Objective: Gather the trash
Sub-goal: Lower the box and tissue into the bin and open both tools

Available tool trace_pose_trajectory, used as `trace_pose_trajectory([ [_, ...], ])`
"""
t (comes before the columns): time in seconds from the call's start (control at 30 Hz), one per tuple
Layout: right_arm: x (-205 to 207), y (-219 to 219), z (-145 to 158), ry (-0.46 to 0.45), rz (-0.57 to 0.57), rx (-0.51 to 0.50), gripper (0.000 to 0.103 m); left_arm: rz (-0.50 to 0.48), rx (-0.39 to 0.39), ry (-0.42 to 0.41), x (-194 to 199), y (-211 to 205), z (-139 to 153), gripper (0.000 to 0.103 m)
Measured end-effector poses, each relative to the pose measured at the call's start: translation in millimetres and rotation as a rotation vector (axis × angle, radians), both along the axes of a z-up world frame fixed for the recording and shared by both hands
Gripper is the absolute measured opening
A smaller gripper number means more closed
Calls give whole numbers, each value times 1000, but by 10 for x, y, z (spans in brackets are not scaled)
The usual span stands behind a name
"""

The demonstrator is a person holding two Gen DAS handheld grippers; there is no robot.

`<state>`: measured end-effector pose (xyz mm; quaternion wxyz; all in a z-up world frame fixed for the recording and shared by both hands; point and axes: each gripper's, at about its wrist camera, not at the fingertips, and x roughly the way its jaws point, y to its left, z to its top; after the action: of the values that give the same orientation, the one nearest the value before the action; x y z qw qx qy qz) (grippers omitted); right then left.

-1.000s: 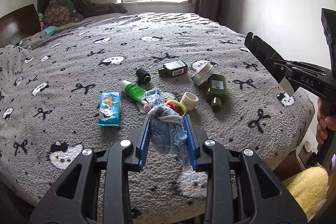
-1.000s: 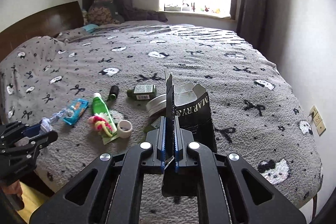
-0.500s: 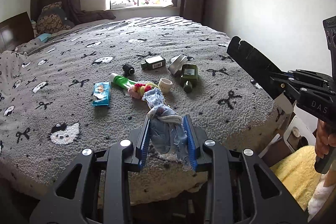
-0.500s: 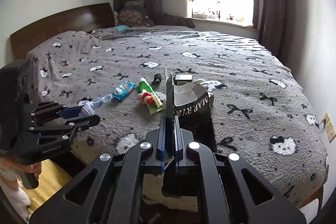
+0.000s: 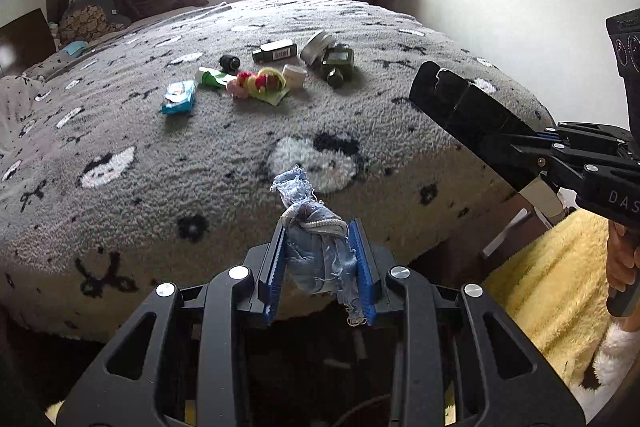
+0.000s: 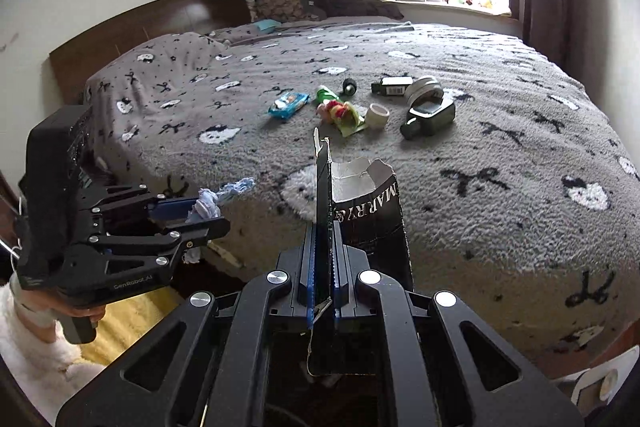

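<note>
A: What is the left gripper (image 5: 320,267) carrying?
B: A frayed scrap of pale blue denim (image 5: 314,247), clamped between its ribbed blue pads, with loose threads hanging below and a twisted tail poking forward past the tips.

A: And the right gripper (image 6: 322,267)?
B: Its pads are pressed nearly together on one wall of a black paper bag (image 6: 366,223). The bag has a torn, ragged top edge, white lining and pale lettering on its side. Its mouth is open; I cannot see anything inside it.

A: What has changed since a second ago?
B: Both grippers have pulled back from the bed (image 5: 140,155). The denim scrap, which was over the clutter, now hangs at the bed's near edge, and the bag is tilted in from the right of the left gripper.

A: What lies beyond?
B: On the fuzzy grey blanket, well ahead of both grippers: a blue wipes packet (image 5: 179,98), a green tube (image 5: 214,78), a pink and yellow toy (image 5: 260,83), a white tape roll (image 5: 294,75), a dark green glass bottle (image 5: 338,63), a round tin (image 5: 316,45) and a small black bottle (image 5: 230,62).
</note>
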<state>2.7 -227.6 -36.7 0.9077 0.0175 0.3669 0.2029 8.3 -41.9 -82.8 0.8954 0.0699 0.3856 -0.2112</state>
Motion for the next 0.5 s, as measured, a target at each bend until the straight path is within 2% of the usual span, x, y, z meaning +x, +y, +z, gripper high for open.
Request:
trace_pose_trajectory([
  [0.2,-94,142,-341,105,39,17,7,-1,16,103,-104,32,-411,29],
  [0.3,-148,229,-487,152,64,16,7,2,52,144,-127,43,-613,29],
  [0.5,-173,349,-764,242,99,7,7,16,65,219,-152,110,-886,29],
])
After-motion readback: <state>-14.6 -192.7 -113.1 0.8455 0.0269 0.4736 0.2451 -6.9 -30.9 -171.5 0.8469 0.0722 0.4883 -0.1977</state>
